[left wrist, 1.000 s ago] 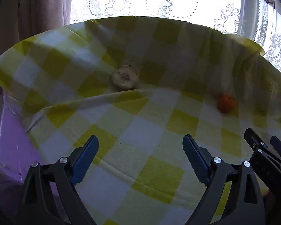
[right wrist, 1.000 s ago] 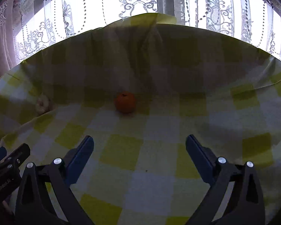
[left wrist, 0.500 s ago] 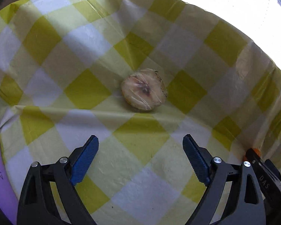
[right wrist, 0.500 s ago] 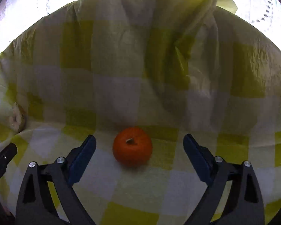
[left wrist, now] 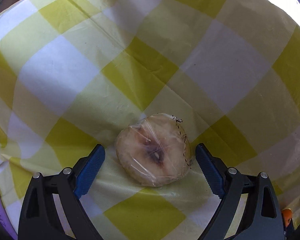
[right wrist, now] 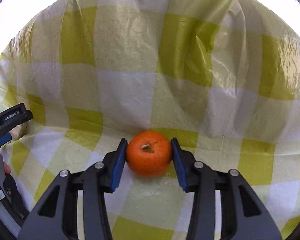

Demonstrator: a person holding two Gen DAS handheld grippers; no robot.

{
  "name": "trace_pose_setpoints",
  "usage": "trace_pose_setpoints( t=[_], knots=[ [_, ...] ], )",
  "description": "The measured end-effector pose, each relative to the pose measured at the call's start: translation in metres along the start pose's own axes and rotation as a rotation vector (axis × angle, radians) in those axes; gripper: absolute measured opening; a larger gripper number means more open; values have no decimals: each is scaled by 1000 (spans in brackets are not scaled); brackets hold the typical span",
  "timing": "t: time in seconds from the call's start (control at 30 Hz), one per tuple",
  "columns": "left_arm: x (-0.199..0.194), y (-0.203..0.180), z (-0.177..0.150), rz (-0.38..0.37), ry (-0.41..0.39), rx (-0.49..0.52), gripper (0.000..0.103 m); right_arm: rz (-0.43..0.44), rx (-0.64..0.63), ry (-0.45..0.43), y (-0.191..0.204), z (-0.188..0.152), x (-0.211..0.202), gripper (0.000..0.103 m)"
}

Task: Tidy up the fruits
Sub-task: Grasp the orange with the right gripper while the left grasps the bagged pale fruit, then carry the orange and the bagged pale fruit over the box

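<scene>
Now we have closed our right gripper (right wrist: 149, 156) on the orange (right wrist: 149, 156), which a moment ago lay free on the cloth (right wrist: 126, 92). Our left gripper (left wrist: 150, 165), wide open, has come around the wrapped fruit half (left wrist: 153, 152), so both pickups are near.

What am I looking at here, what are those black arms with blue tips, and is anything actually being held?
These are two hand-held grippers, one in each of a person's hands, each with a camera looking out along its two fingers. There is no robot arm.

The left camera shows the left gripper, open, its blue pads on either side of a fruit half wrapped in clear film, not touching it.

The right camera shows the right gripper closed on an orange, pads pressed to its sides. The orange seems to rest on the cloth.

Both fruits lie on a yellow and white checked cloth. The other gripper shows at the left edge of the right view.
</scene>
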State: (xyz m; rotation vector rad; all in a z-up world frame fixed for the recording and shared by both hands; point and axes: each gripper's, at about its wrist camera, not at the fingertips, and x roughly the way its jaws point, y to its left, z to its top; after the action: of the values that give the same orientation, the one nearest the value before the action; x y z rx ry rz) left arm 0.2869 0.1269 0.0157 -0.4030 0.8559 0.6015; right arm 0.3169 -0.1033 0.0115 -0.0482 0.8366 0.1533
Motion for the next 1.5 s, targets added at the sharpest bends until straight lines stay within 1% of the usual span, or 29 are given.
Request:
trace_pose_setpoints(
  t=[0.07, 0.13, 0.17, 0.23, 0.27, 0.33, 0.43, 0.6, 0.67, 0.73, 0.77, 0.9, 0.93, 0.97, 1.07, 1.17, 1.3, 1.43, 1.5],
  knots=[
    [0, -3, 1, 8, 3, 12, 88, -1, -1, 2, 1, 1, 1, 45],
    [-3, -3, 0, -1, -16, 18, 71, -2, 0, 2, -7, -2, -3, 45],
    [-5, -3, -1, -10, -27, 34, 59, -4, -1, 2, -6, -4, -4, 45],
    [-12, -3, -9, -45, -31, 43, 58, -6, -1, 4, -11, -9, -9, 45],
    [-17, -1, -11, -73, -47, 40, 58, -4, 1, 5, -11, -9, -9, 45],
    [-32, -1, -19, -92, -99, 39, 58, 4, 6, 8, -12, -10, -3, 45],
    [-50, 3, -35, -144, -124, 36, 58, 10, 10, 15, -19, -9, 2, 44],
    [-78, 5, -60, -180, -168, 68, 58, 4, 16, 11, -28, -8, 4, 44],
    [-86, 13, -68, -196, -155, 65, 58, -18, 39, 8, -33, -8, 4, 44],
    [-90, 17, -74, -217, -138, 60, 58, -8, 66, -4, -41, -8, 1, 44],
    [-93, 29, -79, -221, -138, 60, 58, -3, 77, -18, -44, -8, -1, 44],
    [-104, 35, -95, -241, -134, 76, 58, -25, 122, -83, -56, -11, -14, 44],
    [-107, 36, -101, -247, -130, 86, 58, -15, 137, -92, -60, -12, -17, 44],
    [-107, 46, -108, -252, -129, 96, 58, -3, 151, -92, -64, -14, -19, 44],
    [-113, 51, -118, -267, -129, 124, 58, 0, 152, -93, -66, -25, -30, 44],
    [-122, 48, -131, -284, -132, 153, 58, 45, 150, -82, -67, -39, -46, 44],
    [-131, 53, -146, -304, -131, 183, 58, 82, 169, -82, -71, -61, -79, 44],
    [-143, 59, -162, -316, -135, 215, 58, 81, 156, -87, -60, -89, -118, 44],
    [-151, 62, -170, -325, -142, 233, 58, 83, 151, -99, -53, -113, -138, 44]
  ],
)
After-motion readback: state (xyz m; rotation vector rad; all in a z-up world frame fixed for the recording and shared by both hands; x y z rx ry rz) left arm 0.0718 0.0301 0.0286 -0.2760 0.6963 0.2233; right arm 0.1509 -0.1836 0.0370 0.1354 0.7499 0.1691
